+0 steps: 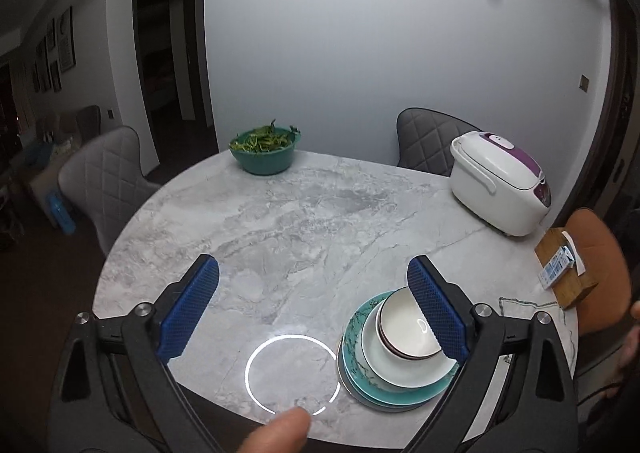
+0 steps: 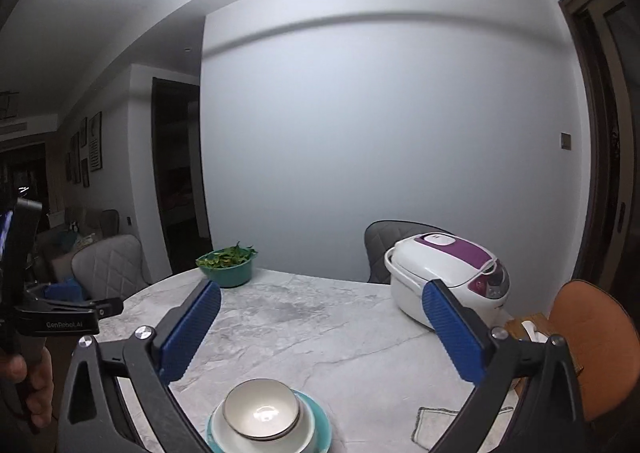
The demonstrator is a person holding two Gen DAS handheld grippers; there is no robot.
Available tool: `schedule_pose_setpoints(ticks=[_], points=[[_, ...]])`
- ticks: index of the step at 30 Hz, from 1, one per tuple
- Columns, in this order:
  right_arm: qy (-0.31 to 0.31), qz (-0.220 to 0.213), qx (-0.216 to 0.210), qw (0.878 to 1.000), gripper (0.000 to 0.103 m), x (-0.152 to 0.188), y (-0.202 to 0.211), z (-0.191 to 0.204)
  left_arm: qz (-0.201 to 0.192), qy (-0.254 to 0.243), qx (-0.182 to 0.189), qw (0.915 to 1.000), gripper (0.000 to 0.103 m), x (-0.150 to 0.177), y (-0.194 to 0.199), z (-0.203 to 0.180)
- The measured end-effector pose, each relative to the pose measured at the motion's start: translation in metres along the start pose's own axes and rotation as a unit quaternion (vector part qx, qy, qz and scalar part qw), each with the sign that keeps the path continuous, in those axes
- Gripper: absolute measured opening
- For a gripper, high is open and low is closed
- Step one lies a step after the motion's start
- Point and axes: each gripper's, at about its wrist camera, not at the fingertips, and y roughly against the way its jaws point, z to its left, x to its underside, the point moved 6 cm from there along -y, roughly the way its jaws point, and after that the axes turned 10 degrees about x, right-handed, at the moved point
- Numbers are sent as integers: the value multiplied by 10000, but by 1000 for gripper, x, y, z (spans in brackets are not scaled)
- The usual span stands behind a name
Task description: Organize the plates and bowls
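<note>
From the left wrist, the left tongs (image 1: 313, 307) stand spread wide with nothing between the blue pads (image 1: 188, 309), raised above the marble table (image 1: 304, 213) and looking down at it. The stack (image 1: 396, 353) sits near the table's front edge, just right of centre, partly hidden behind the right-hand pad: teal plates (image 1: 360, 381) at the bottom, a pale plate above them, white bowls (image 1: 404, 329) nested on top. Largest below and smallest above makes the pile steady, which looks like the reason for that order. A ring of reflected lamp light lies on the bare table just left of the stack, and a fingertip (image 1: 280, 433) shows at the bottom edge. Farther off, well apart from the stack, are a green basin (image 1: 265, 159) of greens at the back edge, a white and purple cooker (image 1: 500, 185) to the right, and a wooden box (image 1: 564, 273) at the right rim. From the right wrist, the right tongs (image 2: 321, 331) are likewise spread wide and empty, pointing nearly level across the table. The stack (image 2: 268, 421) lies low in this view, below and between the pads, touching neither. At the far left a hand (image 2: 28, 385) holds the other tool. With all the dishes in one pile and both tongs clear of it, the sorting appears done, or close to it.
</note>
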Motion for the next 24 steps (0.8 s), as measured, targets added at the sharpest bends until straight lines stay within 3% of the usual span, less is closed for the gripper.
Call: schedule_pose_setpoints(ticks=[3,8,10,12,19,24], points=[[337,1643,-163,9857,103,30,-34,20,270,444,75,9986,103,3,14,-9],[-559,2064,-944,9723,103,39,-34,16,959,639,-429,9924,103,27,13,-17],[-446,2383,-1391,9601,103,43,-37,22,972,664,-405,9922,103,33,14,-29],[-351,2715,-1346,9523,103,50,-38,24,1117,594,-565,9904,103,39,12,-42],[531,2617,-398,9629,103,50,-17,11,1202,674,-531,9890,103,45,9,-90],[662,2542,-5,9649,103,46,-12,-7,1256,572,-614,9885,103,50,11,-121]])
